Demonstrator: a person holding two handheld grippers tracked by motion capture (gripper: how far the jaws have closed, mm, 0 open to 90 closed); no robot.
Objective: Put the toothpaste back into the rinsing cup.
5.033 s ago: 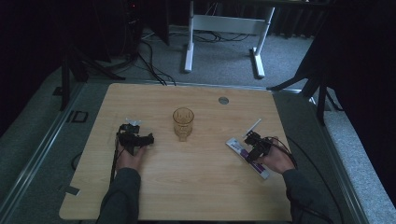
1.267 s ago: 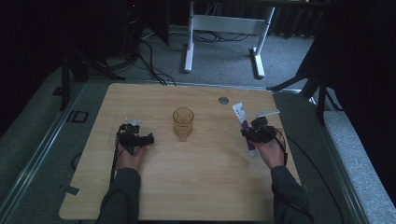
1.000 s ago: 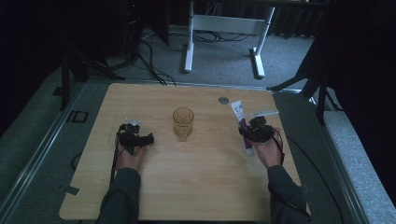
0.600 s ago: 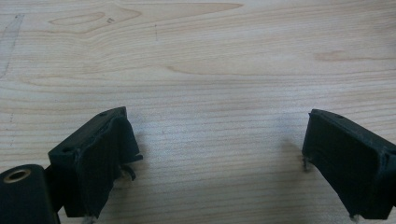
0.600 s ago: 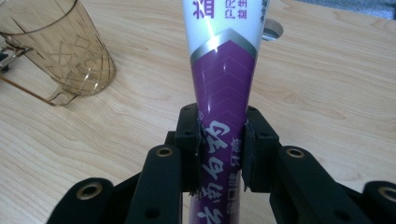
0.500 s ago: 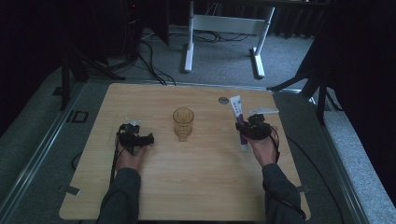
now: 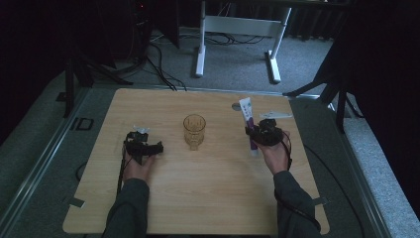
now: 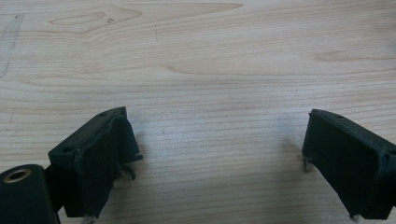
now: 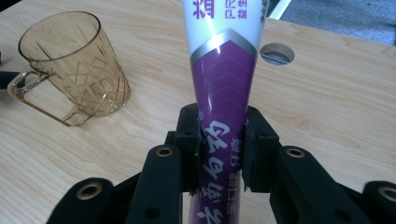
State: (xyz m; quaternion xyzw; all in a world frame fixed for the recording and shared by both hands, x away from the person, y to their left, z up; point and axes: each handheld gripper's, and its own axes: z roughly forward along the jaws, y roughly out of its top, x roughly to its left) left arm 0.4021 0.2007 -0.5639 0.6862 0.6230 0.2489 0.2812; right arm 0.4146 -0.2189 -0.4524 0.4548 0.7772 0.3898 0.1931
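On the left, the left gripper [image 7: 144, 147] rests low on the table [image 7: 208, 198], its fingers [image 8: 100, 158] spread wide with bare wood grain between them. Moving across to the middle, one amber glass mug [image 7: 194, 131] stands upright on the table, cut-pattern sides, a single handle, and it sits well apart from both grippers; in the right gripper view the mug [image 9: 74, 70] is to the left of the tube. And over on the right, the right gripper [image 7: 261, 133] has the toothpaste tube [image 7: 249, 122]: one tube, white at the flat upper end, glossy purple below a silver chevron band, white characters printed down the purple part. The fingers [image 9: 189, 140] pinch that purple section from both sides, pads pressed flat against the tube [image 9: 224, 93], which runs up and away between them, its white end tilted toward the far edge, near a round hole [image 9: 277, 53] in the tabletop. Count: one mug, one tube, two grippers.
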